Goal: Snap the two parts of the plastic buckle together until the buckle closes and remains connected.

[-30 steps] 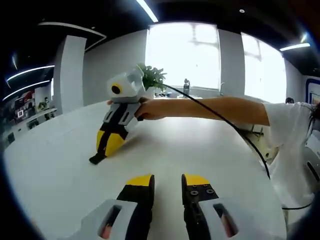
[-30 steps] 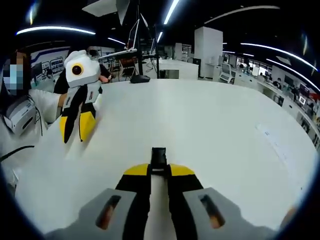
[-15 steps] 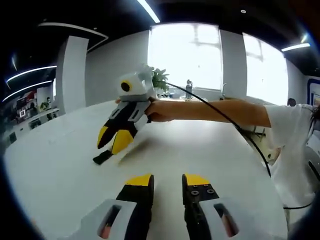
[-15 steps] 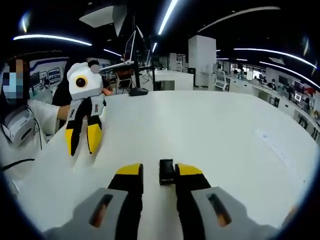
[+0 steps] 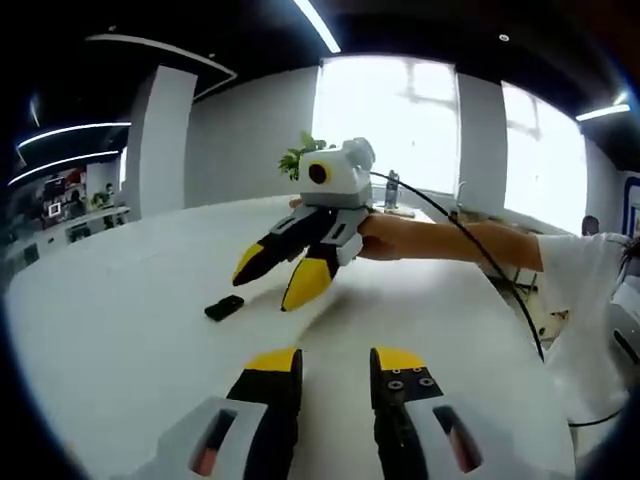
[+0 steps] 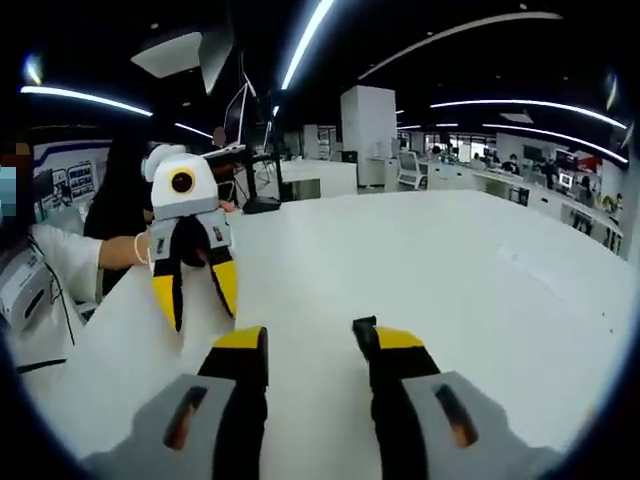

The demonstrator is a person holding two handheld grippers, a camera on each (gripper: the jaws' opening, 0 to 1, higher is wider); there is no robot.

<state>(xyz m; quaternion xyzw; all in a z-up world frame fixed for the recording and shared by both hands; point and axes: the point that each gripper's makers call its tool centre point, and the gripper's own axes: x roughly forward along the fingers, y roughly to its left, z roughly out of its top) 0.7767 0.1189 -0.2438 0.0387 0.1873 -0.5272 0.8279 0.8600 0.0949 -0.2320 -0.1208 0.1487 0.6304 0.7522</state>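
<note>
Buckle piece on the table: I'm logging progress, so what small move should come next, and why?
Probably lower the right tongs onto the buckle piece and close on it. The piece lies loose on the table. Right and left tongs are open and empty; the right ones hang just above and beside the piece, while the left ones sit farther back.

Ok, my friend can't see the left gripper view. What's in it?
A small black buckle piece lies on a white table. Just above it hovers the right gripper, jaws open, held by a hand. The left gripper is open at the bottom.
</note>
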